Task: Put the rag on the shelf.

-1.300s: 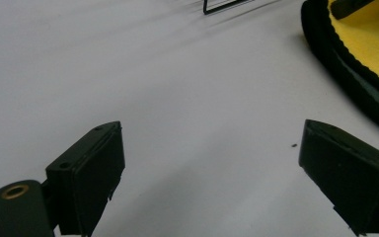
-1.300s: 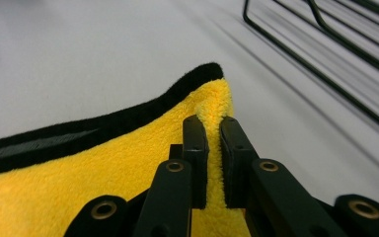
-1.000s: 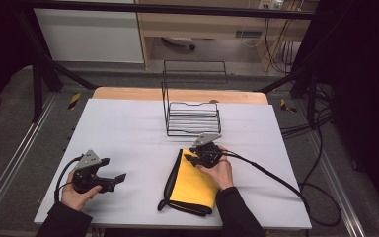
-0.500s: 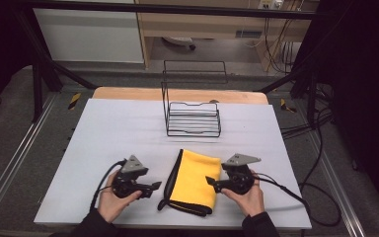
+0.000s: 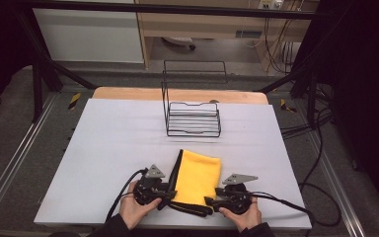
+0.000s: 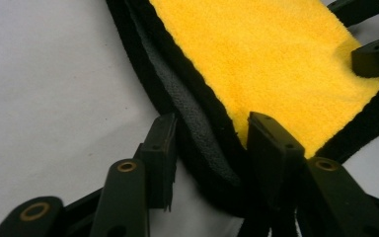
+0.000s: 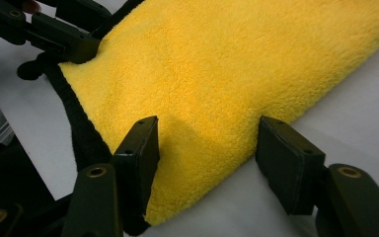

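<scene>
We see a soft, fuzzy yellow cloth (image 5: 200, 175) with a black edge lying flat on the white table (image 5: 103, 143). Our left gripper (image 5: 170, 190) and right gripper (image 5: 210, 201) have just been closing around its near corners, but neither squeezes it yet.

A: What lies between the fingers (image 7: 138, 148)?
B: A yellow fleece cloth with black stitched edging (image 7: 237, 74), fluffy and matt.

A: Beyond the fingers?
B: A white matt smooth table cover (image 5: 113, 143), a black thin-wire metal rack (image 5: 193, 118), a pale wooden table edge (image 5: 128, 94).
</scene>
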A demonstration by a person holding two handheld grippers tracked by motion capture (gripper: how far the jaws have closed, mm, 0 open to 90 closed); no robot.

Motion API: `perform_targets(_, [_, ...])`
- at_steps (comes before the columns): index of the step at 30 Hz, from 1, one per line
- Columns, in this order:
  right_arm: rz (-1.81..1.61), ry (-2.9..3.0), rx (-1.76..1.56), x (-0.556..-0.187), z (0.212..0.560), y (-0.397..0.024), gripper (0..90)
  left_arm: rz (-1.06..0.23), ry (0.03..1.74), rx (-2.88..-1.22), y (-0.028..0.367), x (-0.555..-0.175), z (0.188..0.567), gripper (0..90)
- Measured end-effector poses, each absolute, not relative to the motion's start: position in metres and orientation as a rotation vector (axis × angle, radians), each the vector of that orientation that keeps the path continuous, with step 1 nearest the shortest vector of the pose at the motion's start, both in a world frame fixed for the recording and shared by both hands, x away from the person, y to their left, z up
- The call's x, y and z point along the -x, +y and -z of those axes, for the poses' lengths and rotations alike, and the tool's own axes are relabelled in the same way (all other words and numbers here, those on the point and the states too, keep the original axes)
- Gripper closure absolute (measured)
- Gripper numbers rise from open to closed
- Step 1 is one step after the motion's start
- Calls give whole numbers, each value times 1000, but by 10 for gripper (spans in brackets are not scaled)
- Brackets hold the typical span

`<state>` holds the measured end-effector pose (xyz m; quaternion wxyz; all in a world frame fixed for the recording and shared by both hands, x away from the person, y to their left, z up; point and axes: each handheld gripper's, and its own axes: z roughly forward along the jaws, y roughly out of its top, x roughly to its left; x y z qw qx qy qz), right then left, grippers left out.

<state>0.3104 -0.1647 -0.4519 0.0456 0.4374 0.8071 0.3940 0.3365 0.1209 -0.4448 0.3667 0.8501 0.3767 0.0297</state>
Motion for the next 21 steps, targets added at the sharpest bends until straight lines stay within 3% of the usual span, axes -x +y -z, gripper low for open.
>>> perform_targets(9, [-1201,2447,-1394,-311,450,-158,802,-65,999,-2172,117,-332,443,684])
perform_targets(16, [-1214,2457,-1371,-324,436,-170,836,-31,976,-2142,108,-323,442,692])
perform_targets(21, [-1153,2509,-1271,-336,435,-180,819,-90,941,-2147,98,-315,443,658])
